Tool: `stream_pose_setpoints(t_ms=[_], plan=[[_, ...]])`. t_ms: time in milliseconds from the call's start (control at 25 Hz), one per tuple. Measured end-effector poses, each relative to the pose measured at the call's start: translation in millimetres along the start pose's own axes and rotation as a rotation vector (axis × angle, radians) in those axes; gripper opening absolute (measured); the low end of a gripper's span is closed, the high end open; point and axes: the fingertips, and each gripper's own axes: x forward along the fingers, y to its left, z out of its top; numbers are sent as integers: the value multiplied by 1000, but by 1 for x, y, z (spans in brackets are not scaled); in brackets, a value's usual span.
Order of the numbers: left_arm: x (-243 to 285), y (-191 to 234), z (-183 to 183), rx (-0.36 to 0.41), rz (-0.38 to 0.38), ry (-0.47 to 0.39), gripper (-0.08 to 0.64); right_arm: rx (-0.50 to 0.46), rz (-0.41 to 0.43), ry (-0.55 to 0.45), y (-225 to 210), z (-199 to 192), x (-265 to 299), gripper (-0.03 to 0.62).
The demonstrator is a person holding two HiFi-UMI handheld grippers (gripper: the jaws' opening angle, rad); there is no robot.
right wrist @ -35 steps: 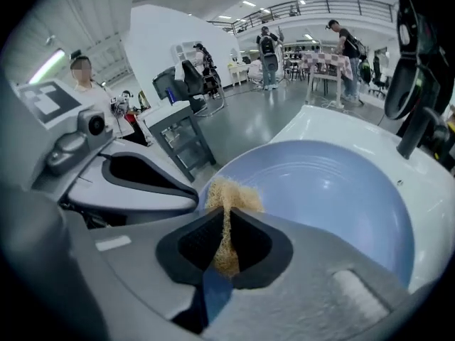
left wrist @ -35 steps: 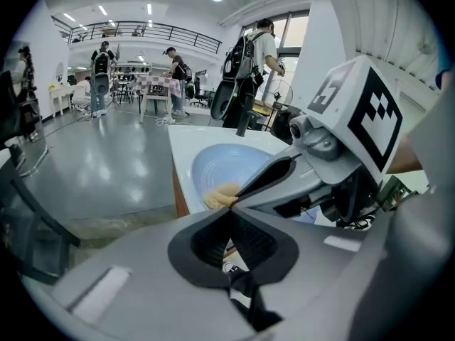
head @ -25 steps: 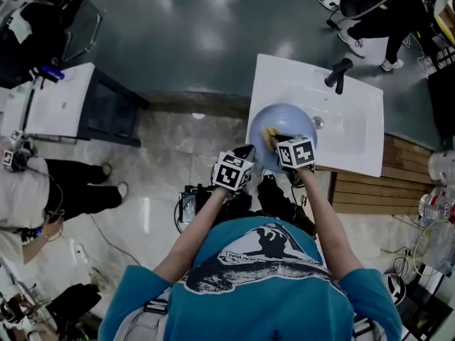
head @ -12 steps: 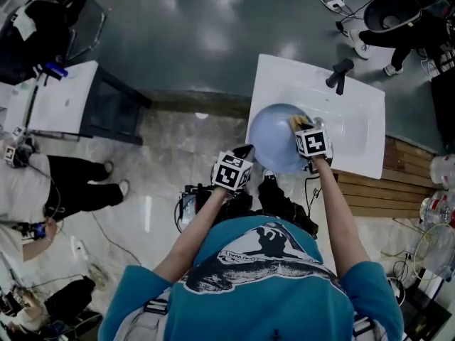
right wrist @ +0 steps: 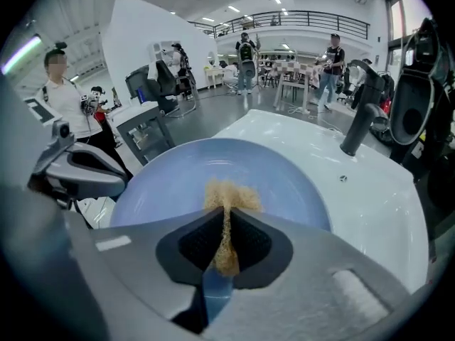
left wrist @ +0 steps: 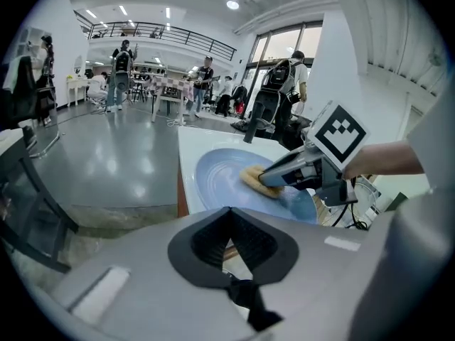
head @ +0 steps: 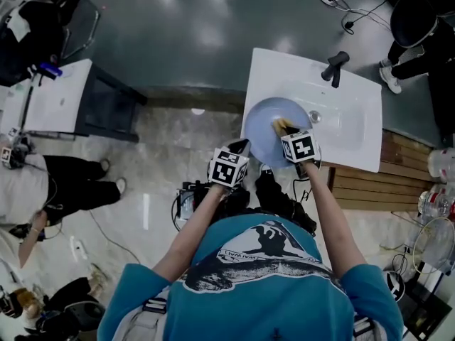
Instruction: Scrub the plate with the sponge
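Mid-scrub here: my left tongs (left wrist: 229,217) clamped tight on the plate (head: 264,130) by its near-left rim over the sink (head: 355,128); right tongs (right wrist: 225,219) pinching the sponge (right wrist: 229,194) against its middle; next I'd press and sweep toward the rim.

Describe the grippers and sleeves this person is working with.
Both the left gripper and right gripper have grey bodies, black textured jaw pads and a white cube with black square markers. The person wears a teal short-sleeved T-shirt with a printed graphic.

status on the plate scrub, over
Left gripper shut on plate rim. Right gripper shut on sponge, sponge against plate face. Faucet well clear behind.
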Motion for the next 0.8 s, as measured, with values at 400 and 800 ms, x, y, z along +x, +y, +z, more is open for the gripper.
stream_pose_setpoints(t_ms=[400, 800], plan=[[3, -12, -2, -21, -45, 1, 11, -66, 186, 15, 82, -12, -5, 31], [7, -21, -2, 5, -71, 16, 11, 76, 323, 13, 104, -14, -7, 31]])
